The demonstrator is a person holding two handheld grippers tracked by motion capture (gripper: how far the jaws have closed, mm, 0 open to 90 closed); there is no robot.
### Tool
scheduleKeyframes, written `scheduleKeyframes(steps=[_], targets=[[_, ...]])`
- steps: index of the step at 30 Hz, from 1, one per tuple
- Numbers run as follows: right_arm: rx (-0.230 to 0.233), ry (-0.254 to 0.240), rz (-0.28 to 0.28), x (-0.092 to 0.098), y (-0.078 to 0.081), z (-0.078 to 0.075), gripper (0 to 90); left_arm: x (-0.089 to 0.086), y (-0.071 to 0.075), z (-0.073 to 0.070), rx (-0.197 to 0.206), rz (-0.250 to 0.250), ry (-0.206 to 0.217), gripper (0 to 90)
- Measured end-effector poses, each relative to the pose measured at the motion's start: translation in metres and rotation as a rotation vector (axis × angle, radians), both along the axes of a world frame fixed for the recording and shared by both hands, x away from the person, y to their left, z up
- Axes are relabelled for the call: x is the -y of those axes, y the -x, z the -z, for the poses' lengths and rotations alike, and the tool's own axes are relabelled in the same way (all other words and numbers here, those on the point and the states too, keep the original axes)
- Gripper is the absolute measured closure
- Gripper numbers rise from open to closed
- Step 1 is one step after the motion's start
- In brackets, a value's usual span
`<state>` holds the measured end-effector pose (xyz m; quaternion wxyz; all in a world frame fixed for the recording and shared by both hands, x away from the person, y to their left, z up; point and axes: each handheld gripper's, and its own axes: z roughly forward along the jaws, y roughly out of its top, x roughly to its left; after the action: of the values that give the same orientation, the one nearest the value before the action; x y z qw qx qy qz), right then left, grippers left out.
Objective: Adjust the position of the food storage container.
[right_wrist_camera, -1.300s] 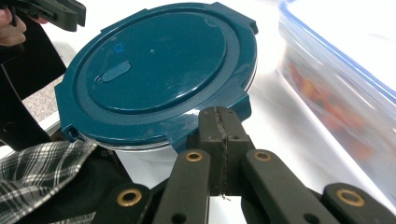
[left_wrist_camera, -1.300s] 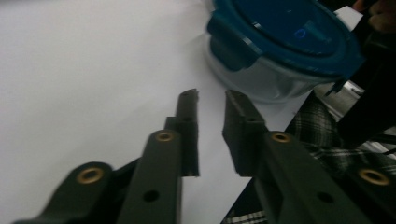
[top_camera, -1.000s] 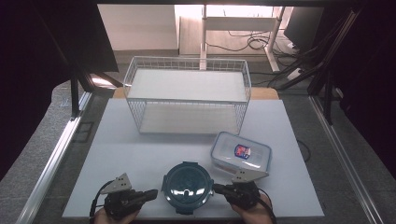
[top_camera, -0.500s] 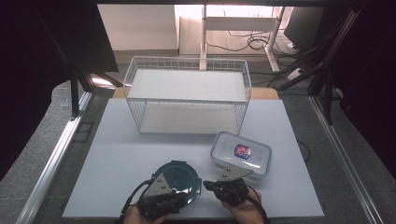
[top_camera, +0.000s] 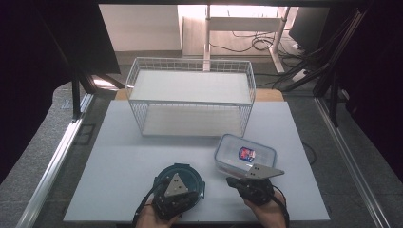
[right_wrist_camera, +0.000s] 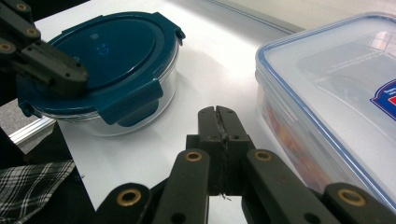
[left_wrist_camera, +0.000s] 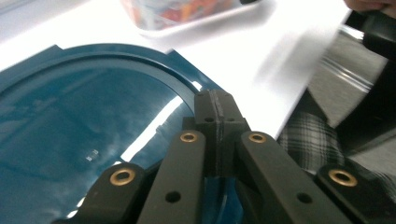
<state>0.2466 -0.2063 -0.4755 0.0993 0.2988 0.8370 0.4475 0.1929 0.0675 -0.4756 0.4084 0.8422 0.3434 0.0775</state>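
Left gripper (top_camera: 177, 190) over round container (top_camera: 164, 176), fingers closed

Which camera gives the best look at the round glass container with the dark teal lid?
The right gripper view: the round glass container with the dark teal lid shows whole. The high view hides part under the left gripper; the left gripper view shows just lid.

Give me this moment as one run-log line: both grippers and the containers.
left gripper: shut, over round teal-lidded container | right gripper: shut, empty, between both containers | rectangular container: lid on | wire basket: empty
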Motion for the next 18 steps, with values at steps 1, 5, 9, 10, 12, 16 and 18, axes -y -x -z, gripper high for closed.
scheduleKeyframes(steps=[1,5,9,10,12,16,18], targets=[[-0.002,0.001,-0.002,0.0,-0.001,0.0,89.0,0.002,-0.001,0.0,-0.015,0.018,0.017,90.0],[-0.002,0.002,-0.006,0.0,-0.001,0.001,88.9,0.012,0.001,0.001,-0.024,0.047,0.014,90.0],[-0.002,0.001,-0.004,0.003,-0.001,0.001,88.8,0.013,0.002,0.001,-0.025,0.044,0.012,90.0],[-0.003,0.002,-0.004,0.004,-0.001,0.001,88.8,0.014,0.003,0.001,-0.022,0.043,0.008,90.0],[-0.006,0.001,-0.003,0.004,-0.001,0.001,88.8,0.016,0.002,0.003,-0.04,0.054,0.01,90.0],[-0.007,0.006,-0.007,0.004,-0.002,0.002,88.8,0.022,0.003,0.01,-0.047,0.065,-0.021,90.0],[-0.008,0.008,-0.007,0.004,-0.001,0.002,88.8,0.022,0.003,0.009,-0.044,0.066,-0.027,90.0]])
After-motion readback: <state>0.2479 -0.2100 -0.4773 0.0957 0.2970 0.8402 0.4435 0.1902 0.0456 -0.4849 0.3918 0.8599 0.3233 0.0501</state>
